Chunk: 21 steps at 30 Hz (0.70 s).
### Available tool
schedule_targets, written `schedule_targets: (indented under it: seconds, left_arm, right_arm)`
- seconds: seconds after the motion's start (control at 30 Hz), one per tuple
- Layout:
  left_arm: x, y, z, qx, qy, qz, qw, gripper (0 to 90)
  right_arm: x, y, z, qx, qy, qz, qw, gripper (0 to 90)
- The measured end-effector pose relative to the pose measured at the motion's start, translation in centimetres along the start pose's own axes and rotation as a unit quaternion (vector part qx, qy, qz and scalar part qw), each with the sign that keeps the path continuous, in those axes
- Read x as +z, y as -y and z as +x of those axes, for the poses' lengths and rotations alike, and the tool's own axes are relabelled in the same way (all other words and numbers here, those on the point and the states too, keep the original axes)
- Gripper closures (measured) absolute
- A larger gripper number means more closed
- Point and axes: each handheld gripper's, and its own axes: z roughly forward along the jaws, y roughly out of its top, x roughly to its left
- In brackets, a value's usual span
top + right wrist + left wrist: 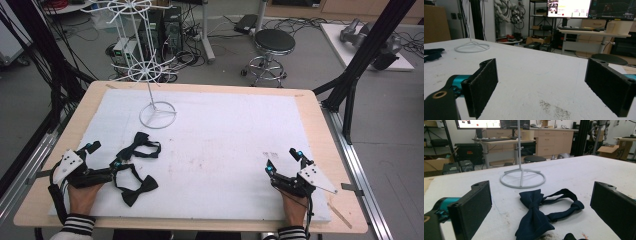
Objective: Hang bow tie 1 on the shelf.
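Note:
Two dark navy bow ties lie on the white board at the left. The farther bow tie [140, 146] [536, 216] rests flat just ahead of my left gripper [105, 155] [541, 207], which stands open with its jaws wide on either side and not touching it. The nearer bow tie [138, 187] lies beside that gripper, and its strap runs up under the inner jaw. At the right of the board my right gripper [283, 160] [544, 82] is open, low over bare board, with nothing between its jaws.
A white wire stand [157, 114] [522, 178] [472, 46] rises from a ring base at the back left of the white board [225, 130]. The wooden table's edge [330, 150] frames the board. A stool [274, 42] and cables lie on the floor beyond.

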Motion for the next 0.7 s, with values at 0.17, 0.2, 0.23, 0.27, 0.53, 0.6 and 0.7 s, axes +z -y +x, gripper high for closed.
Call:
schedule_targets:
  seconds: [0.17,0.2,0.23,0.27,0.53,0.6,0.7]
  left_arm:
    - [-0.02,0.00,-0.03,0.004,0.000,0.000,1.0000,4.0]
    - [-0.02,0.00,-0.04,0.005,0.000,0.000,1.0000,4.0]
    - [-0.01,0.00,-0.07,0.005,-0.001,-0.001,1.0000,4.0]
    - [-0.08,0.02,-0.12,0.006,-0.003,-0.003,1.0000,4.0]
    - [-0.08,0.01,-0.09,0.006,-0.004,-0.003,1.0000,4.0]
    - [-0.05,-0.01,-0.12,0.009,-0.003,-0.001,1.0000,4.1]
    - [0.01,-0.05,-0.10,0.006,-0.004,0.001,1.0000,4.0]
  right_arm:
    - [0.00,0.01,-0.05,0.002,0.000,-0.001,1.0000,10.7]
    - [0.01,0.01,-0.08,0.001,0.001,-0.002,1.0000,10.7]
    - [0.01,0.01,-0.08,0.001,0.002,-0.002,1.0000,10.7]
    - [0.00,0.01,-0.09,0.001,0.002,-0.002,1.0000,10.7]
    - [0.02,-0.01,-0.06,0.000,0.004,-0.001,1.0000,10.7]
    - [0.01,-0.02,0.05,-0.004,0.005,0.002,1.0000,10.8]
    - [0.05,-0.03,0.14,-0.006,0.005,0.004,1.0000,10.7]
